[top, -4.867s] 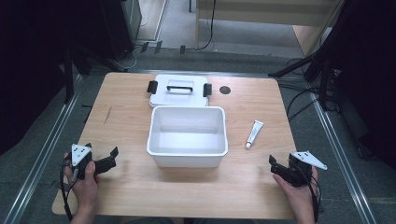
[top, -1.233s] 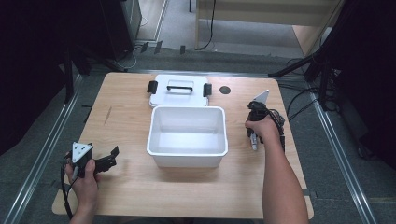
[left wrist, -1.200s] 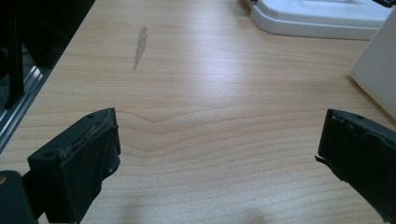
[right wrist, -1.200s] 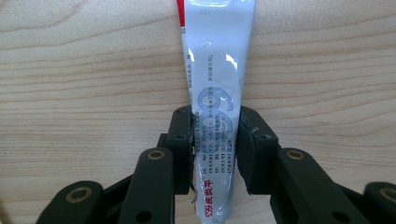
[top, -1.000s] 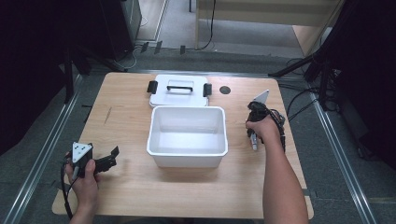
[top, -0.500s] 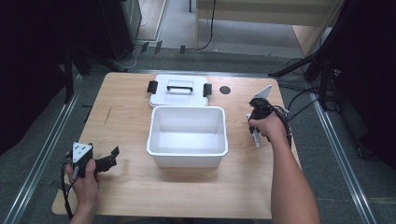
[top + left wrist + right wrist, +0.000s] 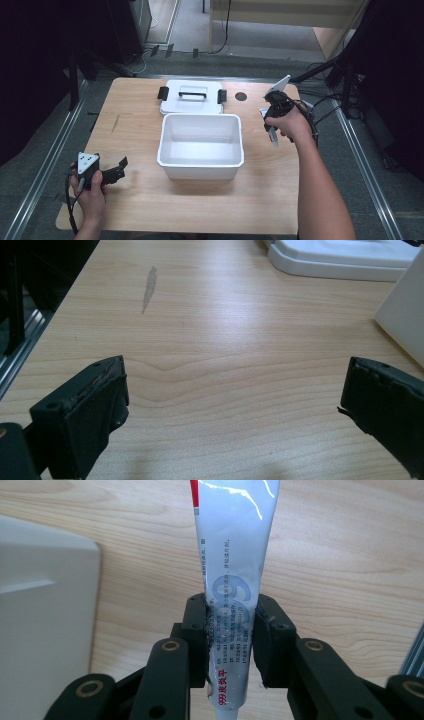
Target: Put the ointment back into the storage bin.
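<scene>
Ointment tube [image 7: 234, 575] clamped between right gripper [image 7: 271, 121] pads, lifted at right of frame beside white bin [image 7: 201, 145]. Left gripper [image 7: 114, 170] wide open, empty. Next, likely: carry over bin, release.

We see a slim white squeeze tube with blue and red print [image 7: 235, 570], pinched flat across its lower body, hanging lifted above the light wooden tabletop [image 7: 350, 555], just right of the white plastic bin [image 7: 200, 145].
</scene>
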